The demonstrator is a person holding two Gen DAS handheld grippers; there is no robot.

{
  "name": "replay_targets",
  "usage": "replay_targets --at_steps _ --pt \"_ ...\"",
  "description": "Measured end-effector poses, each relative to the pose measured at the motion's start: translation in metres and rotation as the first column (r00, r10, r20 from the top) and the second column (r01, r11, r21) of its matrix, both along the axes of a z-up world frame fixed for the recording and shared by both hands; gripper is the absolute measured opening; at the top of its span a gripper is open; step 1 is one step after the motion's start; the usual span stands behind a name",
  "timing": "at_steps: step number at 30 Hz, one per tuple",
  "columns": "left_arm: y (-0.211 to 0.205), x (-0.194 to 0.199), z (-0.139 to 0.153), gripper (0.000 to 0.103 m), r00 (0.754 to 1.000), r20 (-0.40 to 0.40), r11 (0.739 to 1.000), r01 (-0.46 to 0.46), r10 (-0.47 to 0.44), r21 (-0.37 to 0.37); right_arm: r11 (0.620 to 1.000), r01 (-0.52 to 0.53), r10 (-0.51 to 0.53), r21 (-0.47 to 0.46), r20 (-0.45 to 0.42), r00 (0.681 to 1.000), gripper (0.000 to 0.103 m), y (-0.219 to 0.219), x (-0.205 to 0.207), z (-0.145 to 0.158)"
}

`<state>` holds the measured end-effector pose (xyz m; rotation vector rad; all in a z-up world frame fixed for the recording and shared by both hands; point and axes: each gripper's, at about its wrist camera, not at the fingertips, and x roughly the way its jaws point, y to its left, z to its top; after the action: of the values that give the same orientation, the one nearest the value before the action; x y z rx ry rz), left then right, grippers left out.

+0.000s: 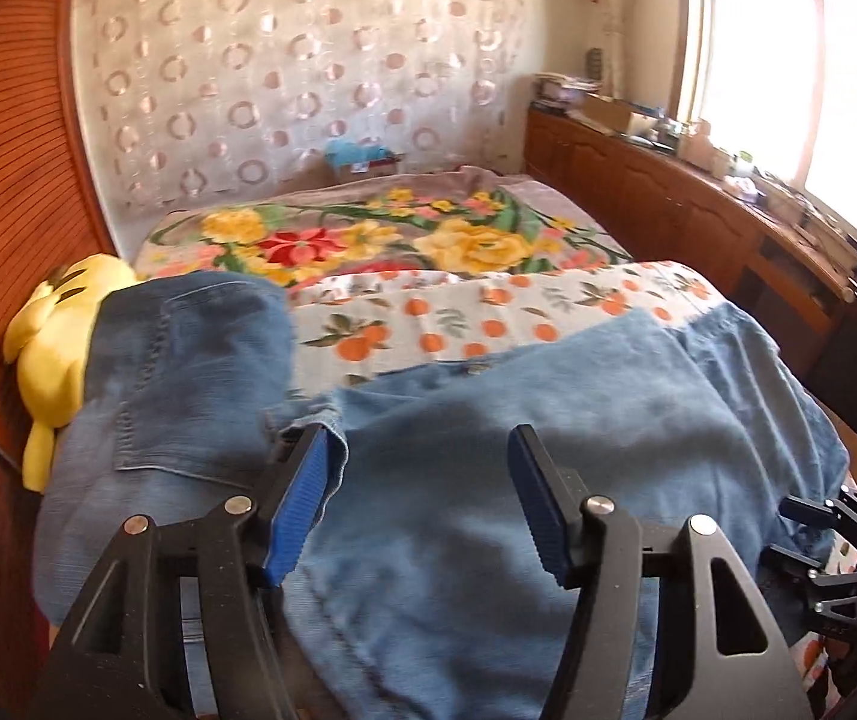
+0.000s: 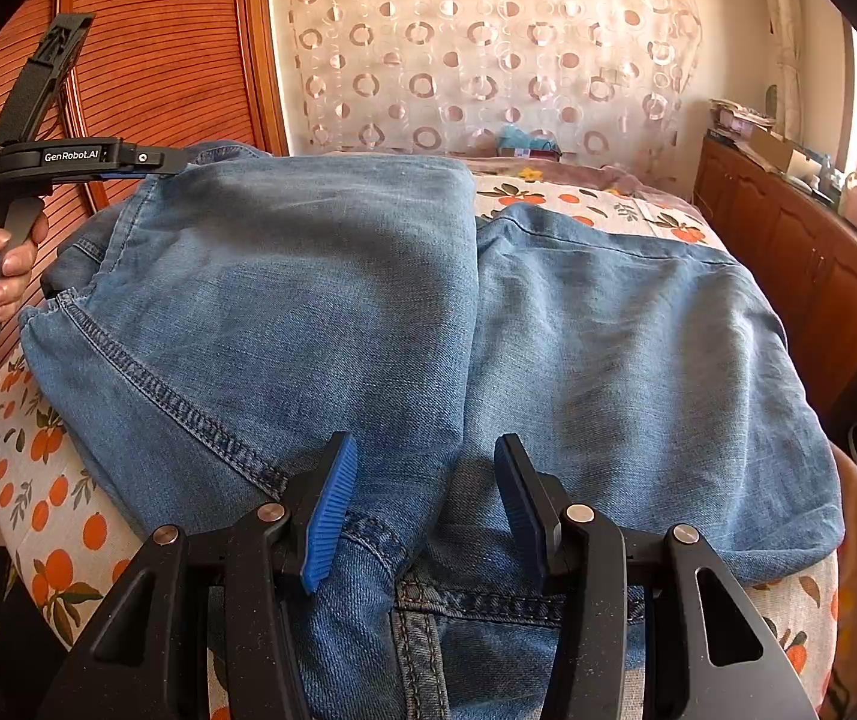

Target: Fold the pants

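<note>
Blue denim pants lie partly folded on the bed; in the right wrist view the pants show one layer lying over another. My left gripper is open just above the denim, a hem edge against its left pad. From the right wrist view the left gripper sits at the fabric's far left edge. My right gripper is open over the near waistband, holding nothing. It shows at the right edge of the left wrist view.
An orange-print sheet and a floral blanket cover the bed. A yellow plush toy lies at the left by the wooden headboard. A wooden cabinet with clutter runs along the right under the window.
</note>
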<state>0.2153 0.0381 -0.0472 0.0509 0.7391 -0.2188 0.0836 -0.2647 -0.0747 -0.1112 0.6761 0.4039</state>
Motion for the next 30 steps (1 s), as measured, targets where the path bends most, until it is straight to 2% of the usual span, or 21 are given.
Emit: replay_targets --at_steps 7,11,15,20,25,30 --pt "-0.015 -0.009 0.014 0.064 0.999 0.041 1.0 0.017 -0.016 -0.01 1.0 0.0 0.0 0.0 0.0 1.0 0.049 0.0 0.0 0.0" --pt "-0.011 -0.018 0.028 0.071 0.997 0.083 0.999 0.007 -0.004 -0.031 1.0 0.001 -0.001 0.0 0.0 1.0 0.049 0.0 0.0 0.0" --pt "-0.018 -0.022 0.029 0.072 0.996 0.082 0.998 0.043 -0.039 -0.046 1.0 0.001 -0.001 0.0 -0.001 1.0 0.049 0.0 0.0 0.0" --pt "-0.041 -0.02 0.004 0.072 0.996 0.037 0.996 0.087 -0.087 0.002 1.0 0.001 -0.001 0.002 -0.002 1.0 0.049 0.0 0.0 -0.001" --pt "-0.048 -0.026 -0.031 0.072 0.994 -0.028 0.994 0.109 -0.109 0.011 1.0 0.0 0.0 0.003 -0.003 1.0 0.049 -0.001 0.001 -0.001" --pt "-0.048 -0.036 -0.053 0.072 0.994 -0.037 0.995 0.103 -0.102 0.019 1.0 0.001 -0.001 0.002 -0.004 1.0 0.049 -0.001 0.001 -0.002"
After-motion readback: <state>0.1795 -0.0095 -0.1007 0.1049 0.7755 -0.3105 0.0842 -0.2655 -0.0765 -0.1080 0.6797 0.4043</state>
